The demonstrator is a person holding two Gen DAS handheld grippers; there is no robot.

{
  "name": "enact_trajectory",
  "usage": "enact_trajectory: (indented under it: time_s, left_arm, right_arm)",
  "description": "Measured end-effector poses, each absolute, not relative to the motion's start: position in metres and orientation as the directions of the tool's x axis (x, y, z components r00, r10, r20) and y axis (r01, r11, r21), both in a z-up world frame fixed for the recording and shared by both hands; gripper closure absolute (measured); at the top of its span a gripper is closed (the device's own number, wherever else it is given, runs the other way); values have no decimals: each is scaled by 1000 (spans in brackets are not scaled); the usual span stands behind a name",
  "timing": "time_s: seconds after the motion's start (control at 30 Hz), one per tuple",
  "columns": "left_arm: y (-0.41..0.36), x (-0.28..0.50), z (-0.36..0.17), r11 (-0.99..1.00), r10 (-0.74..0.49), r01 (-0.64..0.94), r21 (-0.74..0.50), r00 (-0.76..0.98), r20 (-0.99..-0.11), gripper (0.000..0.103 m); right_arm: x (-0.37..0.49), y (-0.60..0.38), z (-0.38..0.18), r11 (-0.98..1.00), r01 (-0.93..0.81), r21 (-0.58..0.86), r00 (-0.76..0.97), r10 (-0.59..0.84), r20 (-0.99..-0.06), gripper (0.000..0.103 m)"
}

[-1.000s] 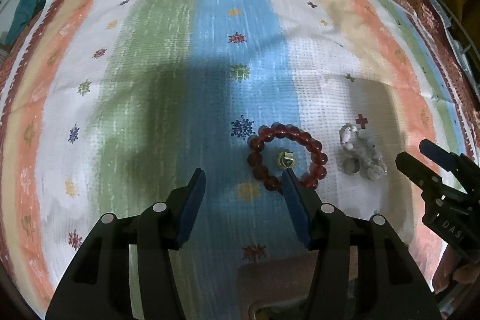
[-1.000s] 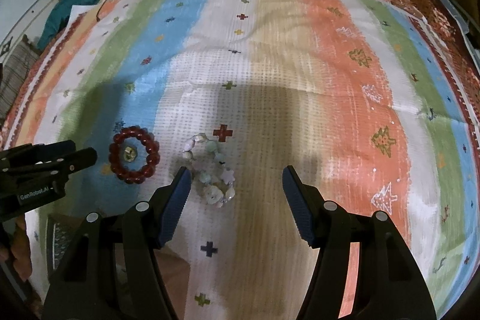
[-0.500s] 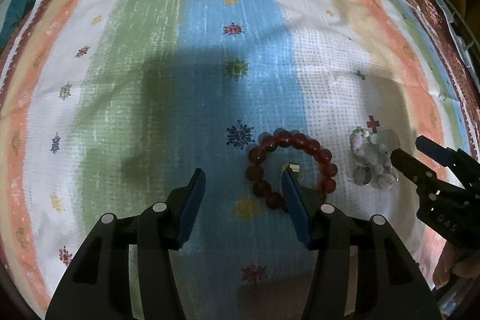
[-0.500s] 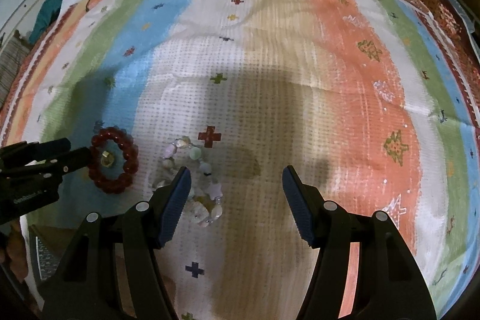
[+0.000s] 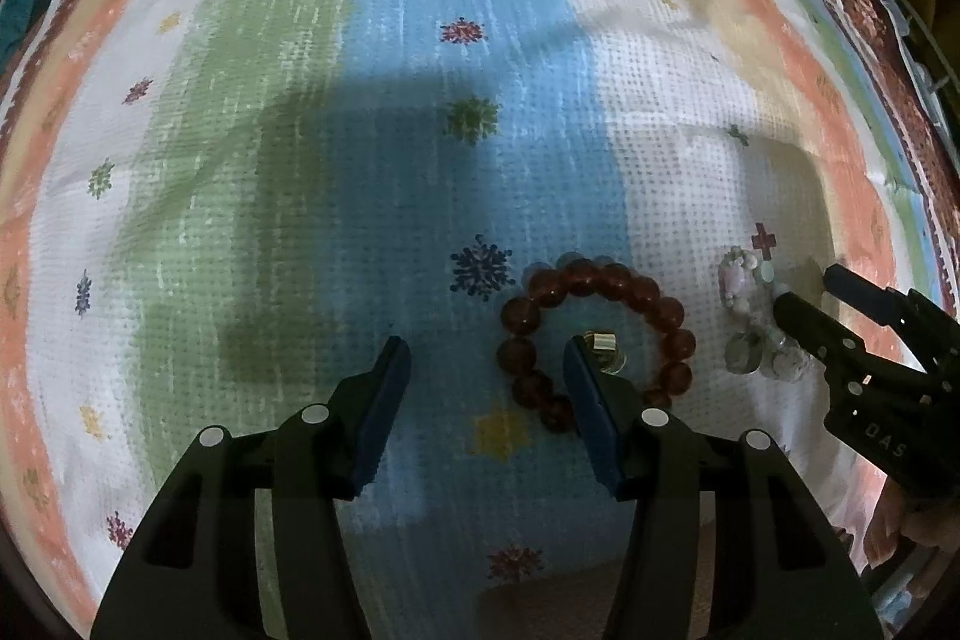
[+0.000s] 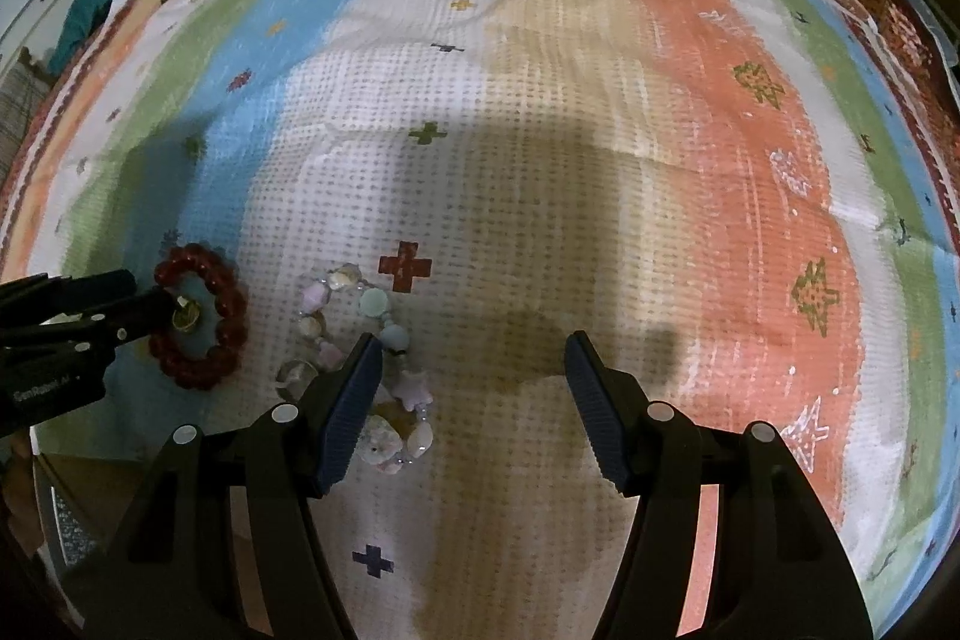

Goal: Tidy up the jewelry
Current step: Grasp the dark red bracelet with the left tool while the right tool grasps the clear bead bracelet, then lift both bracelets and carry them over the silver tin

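We hold both tongs spread wide over the striped cloth (image 6: 600,130). The left tongs (image 5: 486,346) straddle the red bead bracelet (image 5: 600,334) near the cloth's near edge — the right tongs (image 6: 471,340) straddle the pastel bracelet (image 6: 360,340) beside it.

Dim indoor light, strong fisheye bending, dark corners.

The striped woven cloth (image 5: 312,112) is brighter at the far side and falls under broad soft shadows near both cameras; the shadow edges are blurred. In the right wrist view a dark patch lies on the cloth (image 6: 600,196) in the middle. The stripes curve at the edges, the colours look grainy, and fine detail is a little soft.
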State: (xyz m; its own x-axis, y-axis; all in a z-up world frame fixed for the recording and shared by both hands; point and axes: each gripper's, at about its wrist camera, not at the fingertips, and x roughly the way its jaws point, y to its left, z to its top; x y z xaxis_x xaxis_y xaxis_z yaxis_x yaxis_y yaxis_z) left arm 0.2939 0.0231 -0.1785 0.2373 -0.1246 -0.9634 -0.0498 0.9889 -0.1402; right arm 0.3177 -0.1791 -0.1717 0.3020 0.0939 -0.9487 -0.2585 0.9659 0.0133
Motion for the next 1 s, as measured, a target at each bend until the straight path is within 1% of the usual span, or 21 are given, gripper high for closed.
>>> enact_trajectory:
  time_s: [0.07,0.13,0.2,0.23,0.27,0.3,0.33,0.37,0.4,0.43,0.47,0.67,1.0]
  left_arm:
    - [23,294,-180,989,-123,-50,-139,236,-964,50]
    - [23,295,-180,991,-107,-58,-123,235,-966,56]
    - [23,295,-180,991,-98,-62,-115,235,-967,59]
    - [23,295,-181,992,-92,-62,-110,236,-967,63]
    - [24,294,-181,993,-85,-62,-103,238,-967,67]
    - [24,293,-181,994,-76,-61,-93,242,-967,69]
    - [24,293,-182,995,-69,-58,-86,246,-967,72]
    - [24,292,-182,995,-62,-57,-79,249,-967,76]
    - [26,291,-182,995,-61,-58,-78,253,-966,81]
    - [27,290,-182,995,-62,-61,-80,253,-965,89]
    - [29,289,-181,994,-67,-65,-86,254,-965,89]
    - [32,281,-174,994,-67,-64,-87,268,-961,90]
    - [29,271,-134,989,-115,-43,-139,347,-931,90]
  right_arm:
    - [318,-178,-174,965,-263,8,301,90,-949,40]
    - [317,-178,-175,964,-265,11,301,93,-949,40]
    - [318,-179,-176,965,-261,11,300,92,-950,43]
    - [318,-179,-176,966,-260,12,299,93,-950,47]
    - [318,-180,-175,966,-260,15,299,95,-950,55]
    - [318,-181,-175,966,-257,18,299,97,-949,59]
    - [318,-182,-174,967,-255,22,299,100,-949,69]
    - [318,-183,-174,967,-254,26,298,103,-949,76]
    - [318,-184,-174,967,-253,28,298,105,-949,79]
    - [318,-185,-174,967,-254,28,300,106,-948,85]
    - [318,-186,-174,967,-254,30,301,108,-947,89]
    - [314,-190,-164,965,-260,47,321,132,-938,90]
    - [301,-173,-131,949,-313,48,391,175,-904,90]
